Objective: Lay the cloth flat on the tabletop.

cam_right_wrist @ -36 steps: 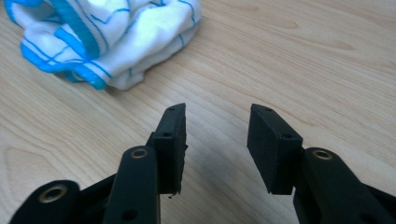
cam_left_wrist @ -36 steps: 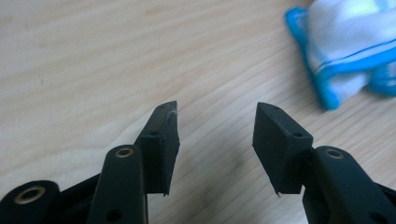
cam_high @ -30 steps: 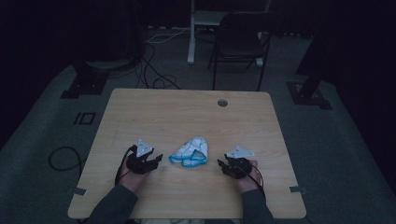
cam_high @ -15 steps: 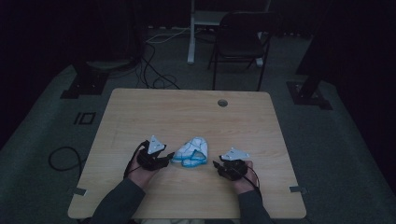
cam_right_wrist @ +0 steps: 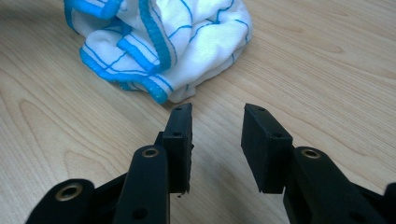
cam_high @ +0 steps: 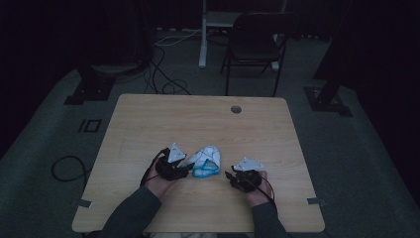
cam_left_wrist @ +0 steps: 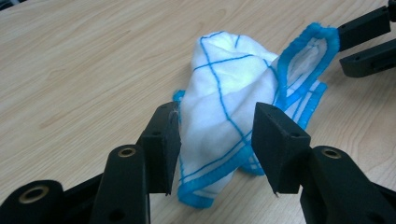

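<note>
A crumpled white cloth (cam_high: 204, 161) with blue stripes and a blue hem lies on the wooden table (cam_high: 198, 124) near its front edge. My left gripper (cam_high: 184, 170) is open at the cloth's left side; in the left gripper view the cloth (cam_left_wrist: 229, 107) bulges between the two jaws, whose fingertips (cam_left_wrist: 163, 135) flank its lower fold. My right gripper (cam_high: 229, 175) is open just right of the cloth. In the right gripper view (cam_right_wrist: 215, 126) its jaws stand apart with bare wood between them, and the cloth (cam_right_wrist: 163, 42) lies a short way ahead.
The table has a round cable hole (cam_high: 236, 109) at the back. Behind the table stand a dark chair (cam_high: 255, 47) and a white desk leg (cam_high: 203, 34). Cables (cam_high: 163, 74) run over the grey floor. In the left gripper view the right gripper's jaws (cam_left_wrist: 364, 39) reach in at upper right.
My left gripper has slid right to the cloth's edge, its jaws now around a fold. The cloth looks nudged and more bunched. My right gripper has shifted slightly toward the cloth.
</note>
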Motion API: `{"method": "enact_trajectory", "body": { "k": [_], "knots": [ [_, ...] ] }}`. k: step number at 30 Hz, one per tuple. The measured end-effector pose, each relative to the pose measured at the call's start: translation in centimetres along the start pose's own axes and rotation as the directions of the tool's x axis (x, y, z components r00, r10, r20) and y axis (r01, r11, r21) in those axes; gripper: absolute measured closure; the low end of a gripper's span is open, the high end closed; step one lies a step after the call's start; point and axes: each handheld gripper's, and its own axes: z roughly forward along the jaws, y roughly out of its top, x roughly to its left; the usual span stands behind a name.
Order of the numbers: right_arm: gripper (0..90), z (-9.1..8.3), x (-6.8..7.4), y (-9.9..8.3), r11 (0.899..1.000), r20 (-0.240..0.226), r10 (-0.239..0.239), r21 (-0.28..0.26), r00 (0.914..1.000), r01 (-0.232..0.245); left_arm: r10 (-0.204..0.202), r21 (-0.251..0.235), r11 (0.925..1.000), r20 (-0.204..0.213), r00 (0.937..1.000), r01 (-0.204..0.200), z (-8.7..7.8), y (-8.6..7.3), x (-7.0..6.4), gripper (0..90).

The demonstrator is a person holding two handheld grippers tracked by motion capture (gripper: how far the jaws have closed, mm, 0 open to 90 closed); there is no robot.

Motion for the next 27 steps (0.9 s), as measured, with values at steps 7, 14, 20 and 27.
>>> {"method": "enact_trajectory", "body": {
  "k": [7,14,20,27],
  "knots": [
    [63.5,0.3,0.5,0.2,1.000,-0.015,-0.016,0.004,0.9998,0.016,0.025,0.004,0.9997,0.023,0.9994,-0.025,0.8,0.8,-0.8,52.3],
    [61.9,0.5,0.8,0.3,0.999,-0.023,-0.030,0.011,0.9993,0.030,0.053,0.012,0.9985,0.042,0.9977,-0.053,1.7,1.5,-1.6,52.7],
    [60.8,0.5,0.9,0.3,0.999,-0.024,-0.038,0.013,0.9990,0.038,0.065,0.015,0.9977,0.055,0.9964,-0.066,2.3,1.9,-2.2,53.6],
    [60.2,0.7,1.1,0.4,0.999,-0.027,-0.046,0.018,0.9986,0.047,0.079,0.016,0.9967,0.064,0.9948,-0.080,2.9,2.5,-2.7,54.6]
  ]
}}
